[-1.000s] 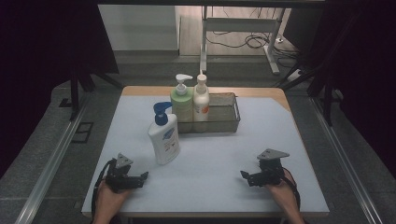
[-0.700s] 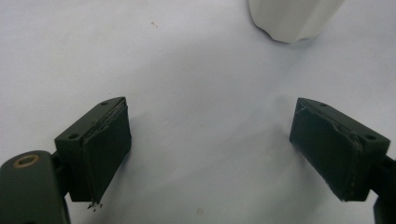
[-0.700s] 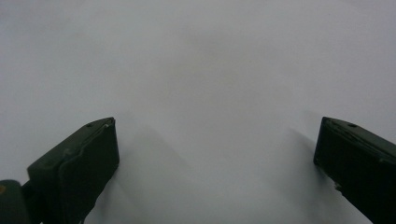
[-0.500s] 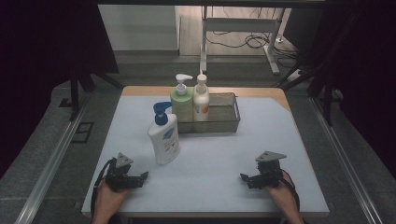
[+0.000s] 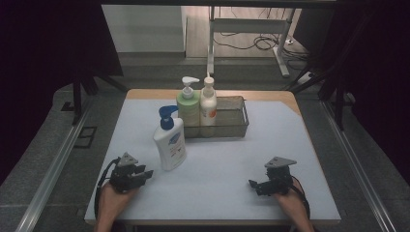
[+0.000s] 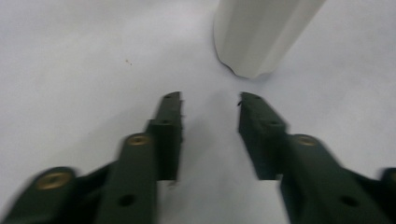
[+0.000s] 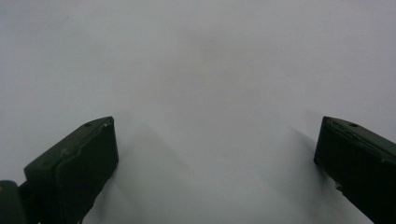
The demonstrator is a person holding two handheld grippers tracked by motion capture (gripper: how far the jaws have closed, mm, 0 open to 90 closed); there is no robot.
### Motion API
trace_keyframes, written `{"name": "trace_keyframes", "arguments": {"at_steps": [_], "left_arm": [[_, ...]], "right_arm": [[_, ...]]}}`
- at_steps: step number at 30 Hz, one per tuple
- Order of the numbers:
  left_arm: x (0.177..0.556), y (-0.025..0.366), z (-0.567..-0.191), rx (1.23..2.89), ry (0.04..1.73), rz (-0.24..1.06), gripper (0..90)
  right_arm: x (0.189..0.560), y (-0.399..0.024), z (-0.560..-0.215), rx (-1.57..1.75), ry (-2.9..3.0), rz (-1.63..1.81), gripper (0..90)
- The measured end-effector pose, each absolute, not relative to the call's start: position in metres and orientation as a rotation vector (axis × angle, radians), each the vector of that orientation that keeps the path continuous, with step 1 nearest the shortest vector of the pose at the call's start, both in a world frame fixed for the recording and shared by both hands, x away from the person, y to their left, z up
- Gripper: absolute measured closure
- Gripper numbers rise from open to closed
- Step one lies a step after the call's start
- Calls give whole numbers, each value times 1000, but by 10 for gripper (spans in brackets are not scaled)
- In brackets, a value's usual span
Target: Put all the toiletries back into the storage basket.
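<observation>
Black jaws on my left gripper [image 5: 145, 173] have just been closing; they stand partly apart with nothing between them, only bare tabletop. In the left gripper view [image 6: 210, 100] the base of the white bottle with the blue pump [image 6: 261, 37] stands just ahead of the tips and a little to one side, not touching them. From the high view that bottle [image 5: 170, 144] stands upright close beyond the left gripper. Farther past it I see a wire basket [image 5: 237, 121] holding a green bottle [image 5: 188, 107] and a white bottle [image 5: 208, 105], both upright at the basket's end nearer this gripper. My right gripper [image 5: 252, 184] rests well apart on the white table [image 5: 300, 145], its jaws wide and empty, as the right gripper view [image 7: 215, 140] confirms.
</observation>
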State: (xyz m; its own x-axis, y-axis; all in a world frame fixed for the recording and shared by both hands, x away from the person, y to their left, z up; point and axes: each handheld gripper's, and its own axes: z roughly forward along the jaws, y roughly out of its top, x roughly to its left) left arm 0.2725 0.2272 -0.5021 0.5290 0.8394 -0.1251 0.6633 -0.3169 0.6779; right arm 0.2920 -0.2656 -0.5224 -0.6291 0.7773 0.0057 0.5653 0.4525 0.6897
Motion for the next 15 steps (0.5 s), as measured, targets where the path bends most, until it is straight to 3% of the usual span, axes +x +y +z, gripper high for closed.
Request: {"name": "trace_keyframes", "arguments": {"at_steps": [5, 15], "left_arm": [[283, 225, -499, 2085, 1190, 336, 876], [314, 212, -497, 2067, 1154, 336, 896]], "right_arm": [[292, -266, -522, 1147, 2396, 963, 0], [292, -266, -523, 1146, 2395, 963, 0]]}}
